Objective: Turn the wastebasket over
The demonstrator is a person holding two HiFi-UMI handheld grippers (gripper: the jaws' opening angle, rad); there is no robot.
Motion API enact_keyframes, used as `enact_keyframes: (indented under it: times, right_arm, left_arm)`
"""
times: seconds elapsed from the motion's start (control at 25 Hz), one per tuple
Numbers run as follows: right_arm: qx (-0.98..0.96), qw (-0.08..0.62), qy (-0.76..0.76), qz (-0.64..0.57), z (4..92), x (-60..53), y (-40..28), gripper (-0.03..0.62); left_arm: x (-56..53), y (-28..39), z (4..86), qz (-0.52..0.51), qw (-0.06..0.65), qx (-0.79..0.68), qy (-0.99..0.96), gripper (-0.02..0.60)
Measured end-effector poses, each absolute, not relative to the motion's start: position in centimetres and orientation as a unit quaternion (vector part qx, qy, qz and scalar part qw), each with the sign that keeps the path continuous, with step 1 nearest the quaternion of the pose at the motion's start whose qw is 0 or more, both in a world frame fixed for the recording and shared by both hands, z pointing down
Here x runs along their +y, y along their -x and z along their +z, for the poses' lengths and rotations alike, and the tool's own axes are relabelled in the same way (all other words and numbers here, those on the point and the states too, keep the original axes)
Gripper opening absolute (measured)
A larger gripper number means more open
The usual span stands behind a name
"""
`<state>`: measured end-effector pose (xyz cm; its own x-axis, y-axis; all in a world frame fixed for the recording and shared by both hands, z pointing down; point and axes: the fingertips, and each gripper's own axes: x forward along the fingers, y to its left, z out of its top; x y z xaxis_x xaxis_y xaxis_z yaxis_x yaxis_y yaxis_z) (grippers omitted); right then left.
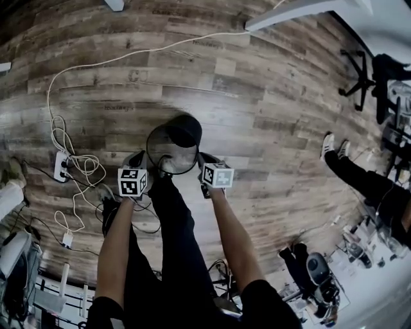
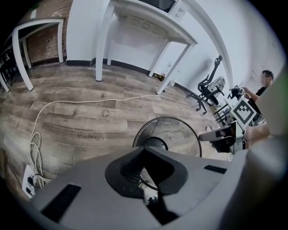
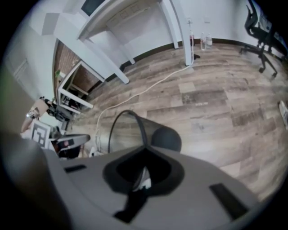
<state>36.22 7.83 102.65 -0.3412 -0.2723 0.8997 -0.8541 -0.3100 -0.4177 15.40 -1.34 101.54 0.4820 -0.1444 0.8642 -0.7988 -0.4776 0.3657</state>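
Observation:
A black mesh wastebasket [image 1: 172, 145] hangs tipped just above the wood floor, its open mouth toward me and its dark solid base [image 1: 185, 130] on the far side. My left gripper [image 1: 147, 159] is shut on the left of the rim and my right gripper [image 1: 200, 160] on the right of the rim. In the left gripper view the wastebasket [image 2: 176, 134] shows its round mouth, with the rim caught in the left gripper [image 2: 145, 188]. In the right gripper view the wastebasket [image 3: 135, 130] is side-on, its rim running into the right gripper [image 3: 141, 185].
A white power strip [image 1: 62, 166] with coiled white cables lies on the floor at left. White desk legs [image 1: 289, 11] stand at the far side. An office chair [image 1: 361, 72] and a seated person's legs [image 1: 359, 181] are at right. My own legs [image 1: 174, 225] are below the basket.

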Motion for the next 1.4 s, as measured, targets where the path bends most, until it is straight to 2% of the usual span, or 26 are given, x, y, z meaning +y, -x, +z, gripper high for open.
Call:
enact_keyframes:
  times: [0.6, 1.12, 1.4]
  right_arm:
    - [-0.509, 0.262, -0.56, 0.599, 108.2, 9.6, -46.2, 0.029]
    - [-0.484, 0.287, -0.556, 0.612, 107.4, 10.0, -44.9, 0.031]
    - [-0.485, 0.251, -0.566, 0.618, 101.9, 9.6, -42.6, 0.031]
  left_arm:
    - [-1.2, -18.4, 102.7, 0.383, 0.4, -0.3, -0.777, 0.031]
    - [-1.8, -19.9, 100.0, 0.381, 0.396, -0.294, -0.782, 0.031]
    - [-3.0, -21.6, 94.6, 0.387, 0.38, -0.286, -0.79, 0.031]
